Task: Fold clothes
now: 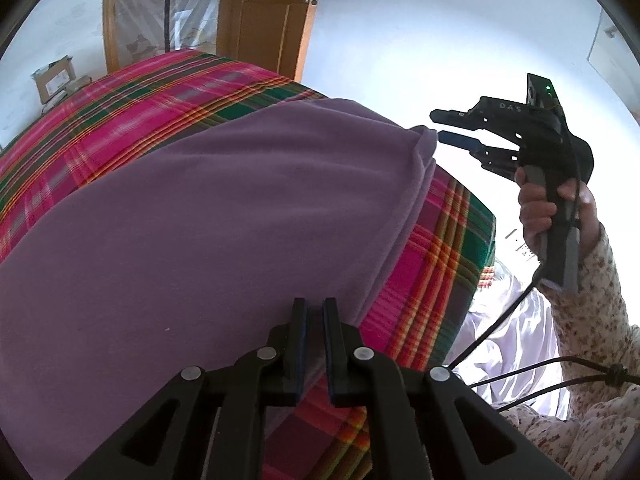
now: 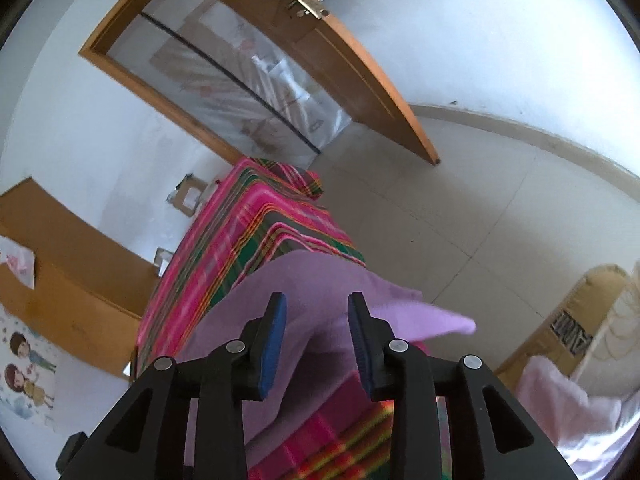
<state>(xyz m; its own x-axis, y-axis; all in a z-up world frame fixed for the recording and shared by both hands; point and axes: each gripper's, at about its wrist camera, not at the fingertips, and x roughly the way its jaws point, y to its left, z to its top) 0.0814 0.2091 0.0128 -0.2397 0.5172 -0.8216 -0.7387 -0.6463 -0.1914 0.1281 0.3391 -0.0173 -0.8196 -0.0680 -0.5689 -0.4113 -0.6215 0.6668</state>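
Your two grippers are matt black plastic, their fingers lined with blue pads (image 2: 276, 344), and round silver pins (image 1: 191, 372) sit at the linkage joints. The right gripper (image 1: 448, 128), seen from the left wrist, carries pale raised letters on its top, a small green light (image 1: 547, 88) on the box behind, and a grey-and-black handle (image 1: 560, 256). Thin black cables (image 1: 520, 380) trail from it. Your sleeve (image 1: 592, 300) is pale fabric with a small reddish floral print.

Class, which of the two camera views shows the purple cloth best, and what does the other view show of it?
The left wrist view: the purple cloth spreads across the plaid cover, with its folded edge and far corner plain to see. The right wrist view shows only a narrower part, a little blurred and partly hidden behind the right gripper's fingers.
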